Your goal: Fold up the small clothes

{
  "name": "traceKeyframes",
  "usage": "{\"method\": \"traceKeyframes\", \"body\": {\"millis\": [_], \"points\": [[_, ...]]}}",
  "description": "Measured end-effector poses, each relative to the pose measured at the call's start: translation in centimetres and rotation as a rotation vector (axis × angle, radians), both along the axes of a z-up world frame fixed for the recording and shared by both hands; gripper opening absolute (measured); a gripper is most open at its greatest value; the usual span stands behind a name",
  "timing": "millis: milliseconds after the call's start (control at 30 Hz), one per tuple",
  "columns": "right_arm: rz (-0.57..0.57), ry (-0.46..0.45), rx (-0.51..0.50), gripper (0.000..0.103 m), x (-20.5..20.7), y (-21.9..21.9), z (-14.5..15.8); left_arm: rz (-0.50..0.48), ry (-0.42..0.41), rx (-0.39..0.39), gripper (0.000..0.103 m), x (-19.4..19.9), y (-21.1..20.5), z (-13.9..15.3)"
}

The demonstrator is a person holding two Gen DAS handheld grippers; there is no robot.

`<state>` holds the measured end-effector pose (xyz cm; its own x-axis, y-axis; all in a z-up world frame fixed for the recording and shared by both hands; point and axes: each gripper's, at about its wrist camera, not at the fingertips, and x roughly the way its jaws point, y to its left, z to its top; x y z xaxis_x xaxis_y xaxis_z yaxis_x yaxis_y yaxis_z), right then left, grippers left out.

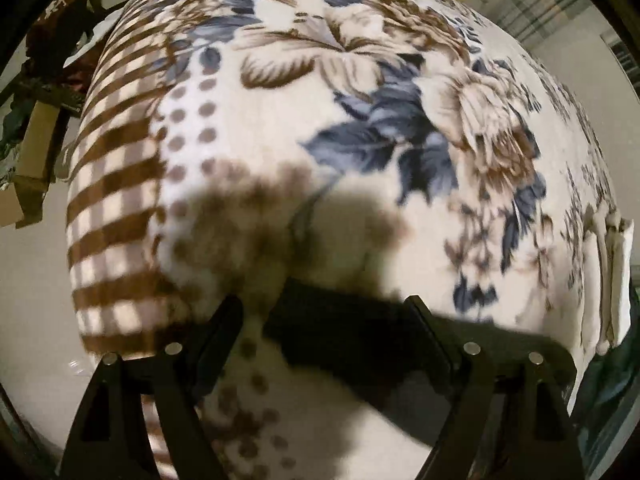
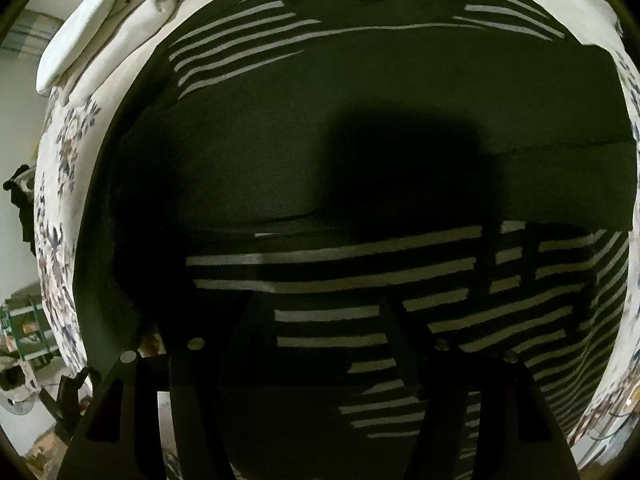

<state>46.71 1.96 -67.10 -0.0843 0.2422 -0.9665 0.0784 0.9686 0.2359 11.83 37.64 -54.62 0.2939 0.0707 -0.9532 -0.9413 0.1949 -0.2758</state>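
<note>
1. One dark green garment (image 2: 360, 128) with pale stripes was all I had to work on, and it lay spread over the floral fleece blanket (image 1: 360, 92), filling most of the right wrist view.
2. Some folding looked done already: a plain dark panel crossed the middle, with a straight edge lying over the lower band of stripes, which I read as one layer turned over another. Whether it was a sleeve or a side flap, I could not tell.
3. More remained, in my judgement: the garment was broad and flat, stripes showed both above and below that panel, and no compact bundle had formed.
4. My right gripper (image 2: 316, 312) pointed steeply down over the lower stripes. Its fingers stood moderately apart, and I saw no cloth pinched between them, though the shadow made the tips hard to read.
5. My left gripper (image 1: 324, 304) hung over the blanket at the garment's dark corner (image 1: 352, 328), which lay between its widely parted fingers. I judged nothing was gripped there.
6. Beyond the garment, a white folded cloth (image 2: 100, 28) rested at the blanket's far edge; I could not tell whether it was a finished piece.
7. Off the blanket's left side, the left wrist view showed cardboard boxes (image 1: 36, 148) and dark clutter on the floor, well apart from the work.
8. Next, I reckoned, came a fresh grasp on an edge for the following fold.
</note>
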Motion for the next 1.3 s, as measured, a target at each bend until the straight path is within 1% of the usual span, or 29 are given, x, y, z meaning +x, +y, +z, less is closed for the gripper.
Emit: {"method": "traceKeyframes", "body": {"millis": [100,133,200,300,333,367,400,433,533,600,633,667,700,733,767,800,833,867,933,967,1000,1067,1100,1133,1167,1200,1233,1300], "points": [[0.027,0.004,-0.007,0.065,0.3,1.2,0.0,0.03,-0.039,-0.041,0.08,-2.1,-2.1,0.3],[0.039,0.001,-0.009,0.065,0.5,1.6,0.0,0.042,-0.051,-0.055,0.08,-2.3,-2.5,-0.3],[0.053,-0.003,-0.016,0.065,0.8,2.5,-0.1,0.056,-0.078,-0.079,0.08,-1.3,-3.0,-1.6],[0.062,0.003,-0.023,0.065,1.0,3.2,-0.5,0.092,-0.1,-0.079,0.08,0.1,-2.3,-2.6],[0.063,0.001,-0.025,0.065,1.1,3.3,-0.6,0.12,-0.118,-0.058,0.071,0.1,-1.8,-2.6],[0.066,-0.001,-0.029,0.065,1.1,3.5,-0.7,0.136,-0.125,-0.038,0.055,0.1,-1.5,-2.3],[0.068,-0.001,-0.032,0.065,1.0,3.5,-0.7,0.143,-0.116,-0.024,0.019,0.5,-1.0,-2.2],[0.067,-0.001,-0.034,0.065,1.0,3.5,-0.8,0.137,-0.12,-0.017,0.011,0.6,-0.5,-1.9],[0.049,-0.001,-0.027,0.065,1.0,3.3,-0.7,0.099,-0.17,0.035,0.011,0.9,0.5,0.4],[0.04,-0.004,-0.024,0.065,1.1,2.9,-0.6,0.042,-0.192,0.109,0.011,1.6,0.9,3.2],[0.035,-0.005,-0.024,0.065,1.1,2.7,-0.5,0.032,-0.214,0.127,0.011,1.7,1.4,4.0],[0.026,-0.007,-0.022,0.065,1.2,2.4,-0.4,0.033,-0.229,0.13,0.011,2.2,2.1,4.1],[0.017,-0.008,-0.019,0.065,1.3,2.2,-0.3,0.05,-0.256,0.106,0.015,1.9,3.0,3.8],[0.01,-0.01,-0.015,0.065,1.3,1.9,-0.2,0.065,-0.27,0.079,0.017,2.0,3.8,3.1],[0.005,-0.011,-0.013,0.065,1.5,1.8,-0.1,0.099,-0.283,0.015,0.018,1.6,4.4,2.0],[-0.001,-0.013,-0.01,0.065,1.5,1.6,-0.1,0.124,-0.285,-0.036,0.023,1.8,4.9,0.8],[-0.009,-0.015,-0.006,0.065,1.5,1.2,-0.1,0.152,-0.298,-0.104,0.027,1.0,4.8,-0.5],[-0.019,-0.014,-0.001,0.065,1.4,0.9,-0.1,0.163,-0.308,-0.134,0.03,0.6,4.5,-1.2],[-0.045,-0.011,0.003,0.065,1.2,0.2,-0.3,0.186,-0.326,-0.172,0.054,-0.3,3.6,-2.2],[-0.061,-0.009,0.009,0.065,1.1,-0.3,-0.4,0.209,-0.343,-0.174,0.058,-0.8,3.0,-2.6],[-0.072,-0.006,0.011,0.065,0.9,-0.8,-0.5,0.219,-0.351,-0.173,0.058,-0.7,2.7,-2.8],[-0.096,-0.002,0.013,0.065,0.6,-2.0,-0.7,0.24,-0.337,-0.149,0.058,-0.3,2.5,-3.1],[-0.105,-0.002,0.011,0.065,0.2,-2.7,-0.7,0.248,-0.334,-0.128,0.056,0.2,2.6,-3.0],[-0.113,-0.002,0.009,0.065,0.1,-3.2,-0.6,0.248,-0.31,-0.069,0.04,0.8,2.6,-2.2],[-0.129,-0.005,0.007,0.065,0.0,-4.1,-0.5,0.232,-0.295,-0.027,0.019,1.6,2.8,-1.6],[-0.139,-0.008,0.007,0.065,-0.2,-4.8,-0.5,0.201,-0.264,0.003,0.007,2.5,3.0,-1.0],[-0.154,-0.012,0.006,0.065,-0.3,-5.8,-0.3,0.16,-0.234,0.039,0.006,3.5,3.2,0.0],[-0.192,-0.018,0.008,0.068,-0.4,-8.1,-0.1,0.079,-0.215,0.126,0.006,5.6,2.9,2.4]]}}
